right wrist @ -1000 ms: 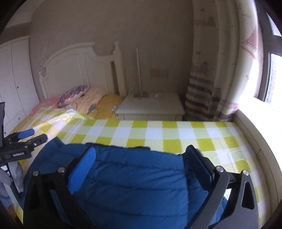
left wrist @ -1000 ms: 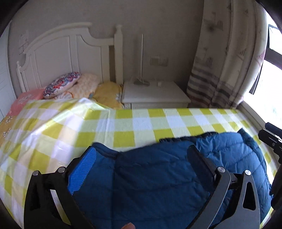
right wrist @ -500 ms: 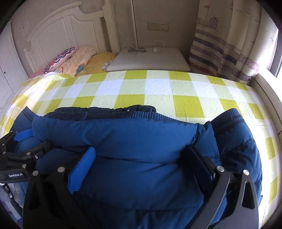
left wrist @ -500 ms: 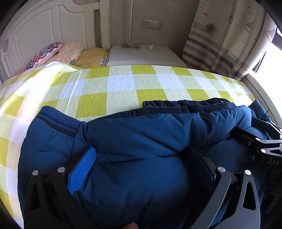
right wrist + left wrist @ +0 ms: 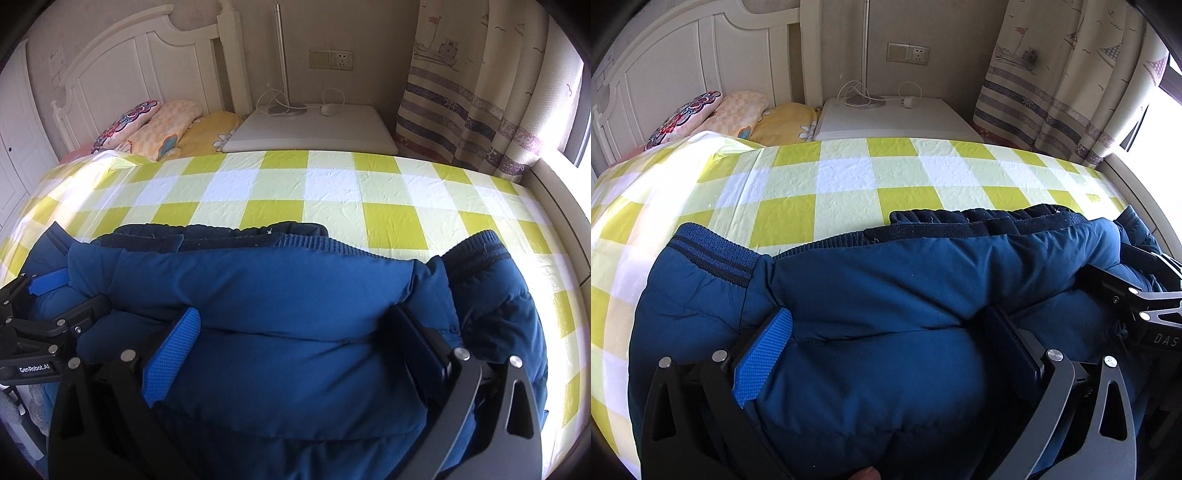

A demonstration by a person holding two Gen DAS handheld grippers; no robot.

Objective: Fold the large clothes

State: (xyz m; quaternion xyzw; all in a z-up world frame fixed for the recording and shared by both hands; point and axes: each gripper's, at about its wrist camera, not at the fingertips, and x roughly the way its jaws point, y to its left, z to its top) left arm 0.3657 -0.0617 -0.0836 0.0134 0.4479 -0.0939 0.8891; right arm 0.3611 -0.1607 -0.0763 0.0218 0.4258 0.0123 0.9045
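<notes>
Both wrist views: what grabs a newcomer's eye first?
The puffy blue jacket fills the lower half of both views, bunched between the jaws of the left gripper and the right gripper, its ribbed cuffs at the outer edges. Behind it spreads the yellow-and-white checked bedcover. Farther back stand a white nightstand with a lamp, pillows by the headboard, and a striped curtain at right.
</notes>
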